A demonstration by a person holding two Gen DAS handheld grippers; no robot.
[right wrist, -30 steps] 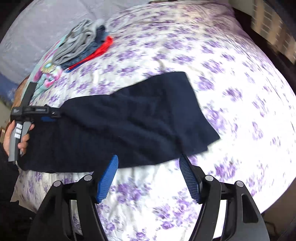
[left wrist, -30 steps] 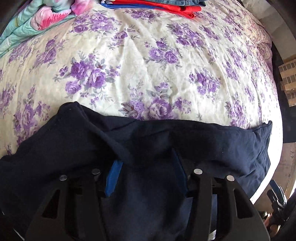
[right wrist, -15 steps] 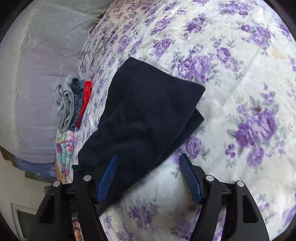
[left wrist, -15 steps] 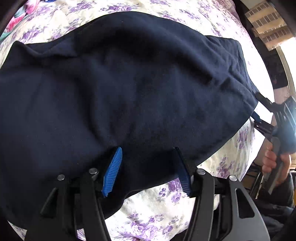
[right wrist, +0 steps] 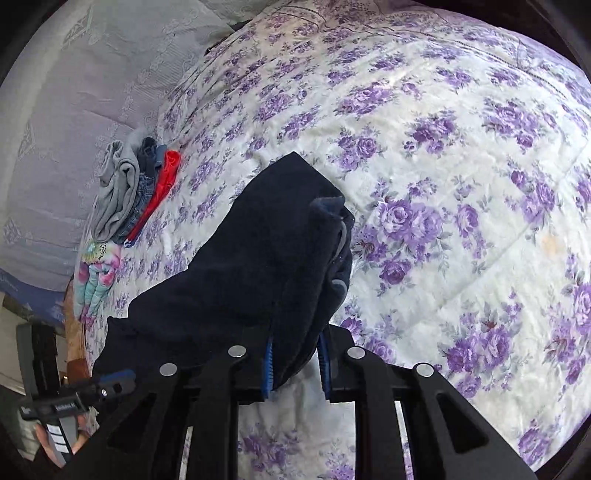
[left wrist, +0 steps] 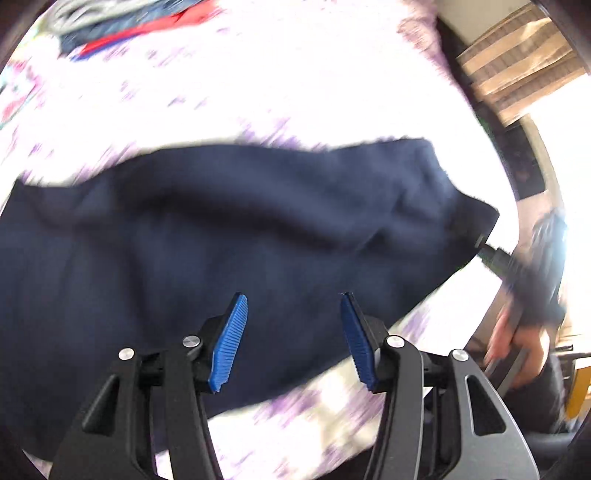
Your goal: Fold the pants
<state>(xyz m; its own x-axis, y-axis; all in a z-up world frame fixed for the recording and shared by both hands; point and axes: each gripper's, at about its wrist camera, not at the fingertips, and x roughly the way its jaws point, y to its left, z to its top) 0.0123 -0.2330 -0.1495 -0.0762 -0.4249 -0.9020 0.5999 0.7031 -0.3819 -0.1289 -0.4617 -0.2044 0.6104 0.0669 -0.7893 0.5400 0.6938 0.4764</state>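
Dark navy pants (left wrist: 221,240) lie folded across a purple-flowered bedspread (right wrist: 443,166). In the left wrist view, my left gripper (left wrist: 291,339) is open, its blue pads just above the pants' near edge, holding nothing. My right gripper (left wrist: 495,254) shows there at the pants' right end. In the right wrist view, my right gripper (right wrist: 295,358) is shut on the end of the pants (right wrist: 258,258), with bunched cloth between its blue pads. My left gripper (right wrist: 110,386) shows at the lower left by the pants' far end.
A stack of folded clothes, grey, denim and red (right wrist: 136,188), lies near the headboard (right wrist: 55,129), with a colourful floral garment (right wrist: 96,273) beside it. The stack also shows in the left wrist view (left wrist: 129,22). The bed's edge and a striped curtain (left wrist: 517,55) are at the right.
My right gripper has closed on the end of the pants, which it hovered over open before. My left gripper stays open and has drawn back slightly; its view is blurred by motion.
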